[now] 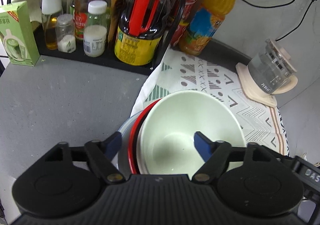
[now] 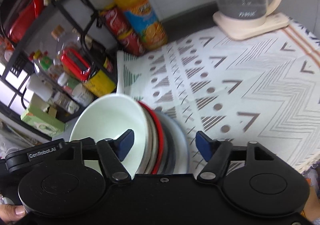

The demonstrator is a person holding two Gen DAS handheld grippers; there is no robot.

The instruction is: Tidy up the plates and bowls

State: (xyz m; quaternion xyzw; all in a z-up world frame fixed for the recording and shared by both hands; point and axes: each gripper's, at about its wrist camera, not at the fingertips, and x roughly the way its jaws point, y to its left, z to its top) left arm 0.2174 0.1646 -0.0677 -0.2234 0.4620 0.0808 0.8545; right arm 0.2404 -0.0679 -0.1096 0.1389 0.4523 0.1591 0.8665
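A pale green bowl [image 1: 190,125] sits on top of a nested stack with a red-rimmed dish [image 1: 133,141] and a clear glass bowl [image 1: 125,125] beneath. My left gripper [image 1: 158,144] is open, one finger outside the stack's left side and one inside the green bowl. In the right wrist view the same green bowl [image 2: 112,117] tops the red dish [image 2: 159,135] and a bluish glass bowl [image 2: 181,141]. My right gripper [image 2: 164,144] is open and straddles the stack's right rim, its left finger inside the green bowl.
A black rack [image 1: 96,59] of sauce bottles stands at the back left, with a green carton [image 1: 18,35] beside it. An orange juice bottle [image 1: 210,17] and a glass kettle [image 1: 270,69] stand behind on the patterned cloth [image 2: 250,85]. Grey counter [image 1: 60,105] lies left.
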